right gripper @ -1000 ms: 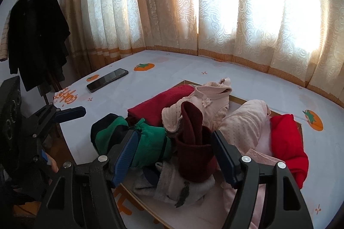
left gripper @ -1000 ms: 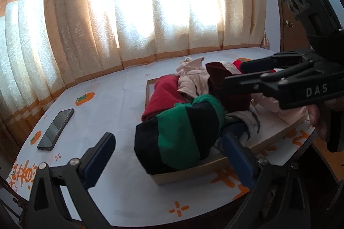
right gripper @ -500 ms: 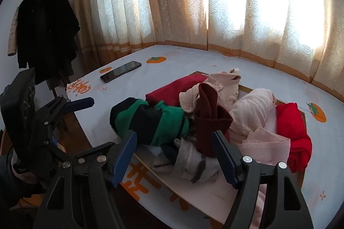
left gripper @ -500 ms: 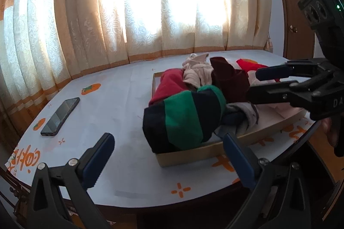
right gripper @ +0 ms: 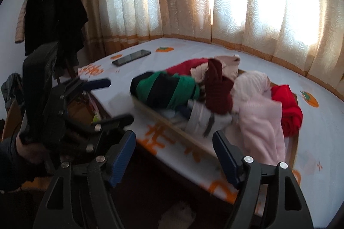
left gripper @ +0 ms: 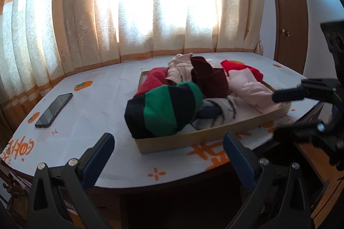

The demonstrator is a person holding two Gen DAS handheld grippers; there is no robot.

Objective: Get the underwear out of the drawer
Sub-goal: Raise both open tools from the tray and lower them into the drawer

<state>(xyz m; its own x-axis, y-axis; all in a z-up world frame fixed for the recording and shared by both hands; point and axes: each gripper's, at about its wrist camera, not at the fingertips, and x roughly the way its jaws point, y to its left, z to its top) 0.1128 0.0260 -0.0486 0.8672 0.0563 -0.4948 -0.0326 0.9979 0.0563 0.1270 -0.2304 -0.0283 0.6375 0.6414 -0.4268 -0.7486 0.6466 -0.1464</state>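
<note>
- Both hand-held grippers had pulled back from the drawer (left gripper: pixel 206 138) compared with a second before; the pile of clothes now sat farther ahead in both wrist views, and the table (left gripper: pixel 103 112) edge showed below the fingers.
- Right hand-held gripper (right gripper: pixel 174 155): jaws wide, nothing between them. A second earlier they had framed the maroon garment (right gripper: pixel 217 89); now they stood short of the drawer's front wall, off the table edge.
- Left hand-held gripper (left gripper: pixel 168 153): jaws wide, empty, also short of the drawer front.
- Underwear not identified with certainty. Every garment lay in or over the drawer: green-and-black striped piece (left gripper: pixel 163 112) hanging over the near corner at about 9 o'clock of the pile, grey item (left gripper: pixel 219 108) at centre front, pale pink pieces (left gripper: pixel 251 89) toward 3 o'clock, red cloth (left gripper: pixel 240 66) at the far side.
- Phone (left gripper: pixel 53 109) lay well apart on the table, at about 9 o'clock of the drawer.
- Judgement: nothing had been extracted; the retreat read as repositioning before a fresh approach. The task remained at its start.
</note>
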